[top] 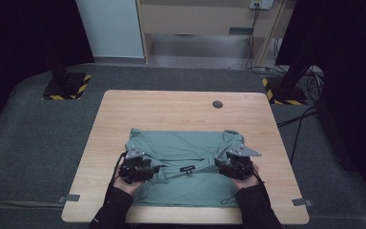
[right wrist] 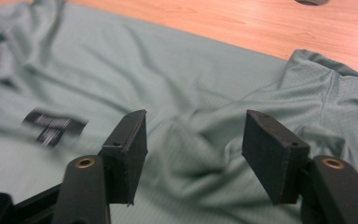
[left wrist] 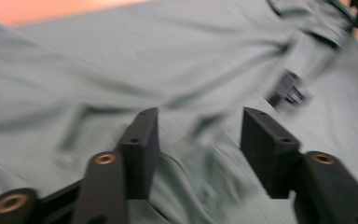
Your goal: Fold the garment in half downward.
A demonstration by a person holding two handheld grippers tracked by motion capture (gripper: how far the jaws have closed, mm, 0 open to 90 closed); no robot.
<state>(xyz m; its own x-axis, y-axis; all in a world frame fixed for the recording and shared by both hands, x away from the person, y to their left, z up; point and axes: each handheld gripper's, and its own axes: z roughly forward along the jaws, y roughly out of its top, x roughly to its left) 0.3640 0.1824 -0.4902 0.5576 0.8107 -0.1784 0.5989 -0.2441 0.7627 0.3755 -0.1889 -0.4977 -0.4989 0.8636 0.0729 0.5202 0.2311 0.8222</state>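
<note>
Down at the near edge, two dark sleeves come in over the bench (top: 181, 107), each hand gripping a claw. The left claw (top: 153, 169) sits low over the near-left part of the green shirt (top: 186, 155), jaws standing apart with nothing pinched; in the left gripper view its claw (left wrist: 199, 135) hovers over rumpled fabric, a ridge of cloth lying in the gap, pads clear of it. The right claw (top: 220, 164) mirrors it on the near-right, jaws likewise parted and gripping nothing; the right gripper view has the claw (right wrist: 193, 135) above a raised fold. Between the two claws a small black label (top: 188, 169) shows on the shirt. The shirt lies spread across the near half of the bench, wrinkled across its middle. Farther back, bare wood and a round dark grommet (top: 217, 104).
</note>
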